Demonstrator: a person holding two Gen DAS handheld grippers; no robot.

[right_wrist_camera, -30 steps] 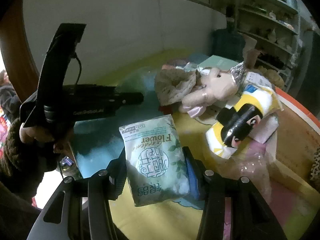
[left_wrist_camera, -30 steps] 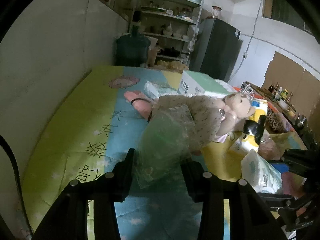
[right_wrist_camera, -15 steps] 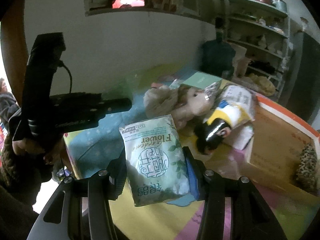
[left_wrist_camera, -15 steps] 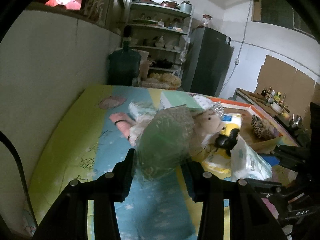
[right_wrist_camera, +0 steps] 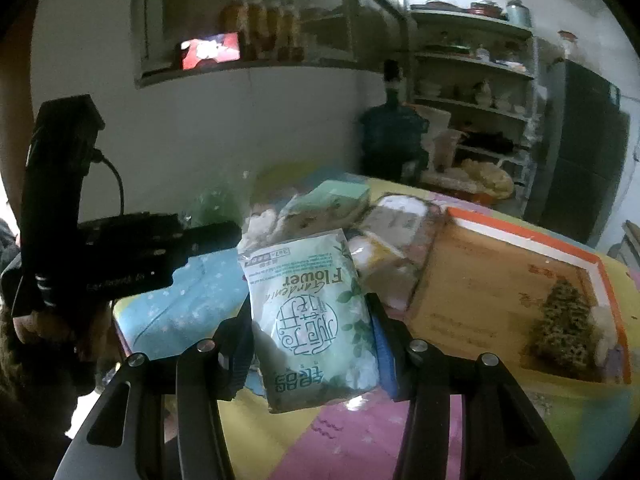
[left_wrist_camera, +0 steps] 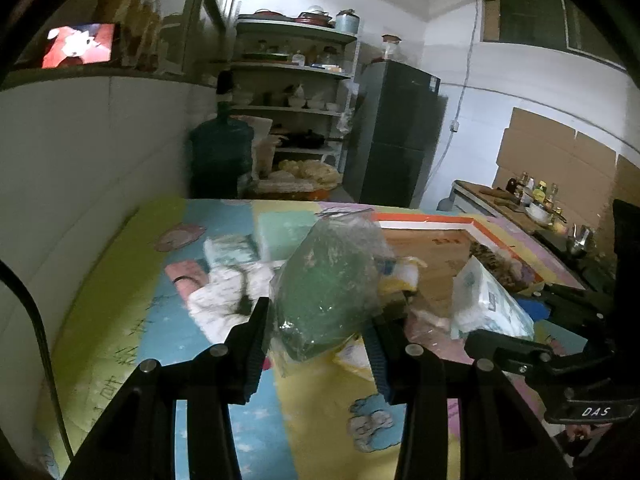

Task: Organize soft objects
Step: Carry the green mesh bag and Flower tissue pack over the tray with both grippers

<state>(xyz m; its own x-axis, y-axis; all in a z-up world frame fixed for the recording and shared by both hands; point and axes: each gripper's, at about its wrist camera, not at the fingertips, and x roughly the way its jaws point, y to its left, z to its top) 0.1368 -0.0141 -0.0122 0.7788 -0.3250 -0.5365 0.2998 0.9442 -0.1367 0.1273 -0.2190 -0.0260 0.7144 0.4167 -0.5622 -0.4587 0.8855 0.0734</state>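
My left gripper (left_wrist_camera: pixel 318 320) is shut on a clear plastic bag with a green soft thing inside (left_wrist_camera: pixel 328 284), held above the colourful mat (left_wrist_camera: pixel 120 320). My right gripper (right_wrist_camera: pixel 312 332) is shut on a white-green tissue pack (right_wrist_camera: pixel 312 312) printed "Flower". The tissue pack (left_wrist_camera: pixel 488 308) also shows in the left wrist view, at the right. The left gripper (right_wrist_camera: pixel 132 248) appears at the left of the right wrist view. A plush toy in a pale dress (left_wrist_camera: pixel 224 292) lies on the mat among other packs (right_wrist_camera: pixel 352 208). An orange-rimmed cardboard box (right_wrist_camera: pixel 520 236) holds a spotted brown soft item (right_wrist_camera: pixel 564 320).
A white wall (left_wrist_camera: pixel 80 168) runs along the mat's left side. Behind the mat stand a big water jug (left_wrist_camera: pixel 222 152), shelves with dishes (left_wrist_camera: pixel 292 92) and a dark fridge (left_wrist_camera: pixel 396 136). A counter with bottles (left_wrist_camera: pixel 532 196) is at the right. A hand (right_wrist_camera: pixel 40 328) grips the left tool.
Both grippers have risen and swung right with their loads still held. The plush toy and packs now sit lower and farther, and the orange-rimmed box has come into fuller view.
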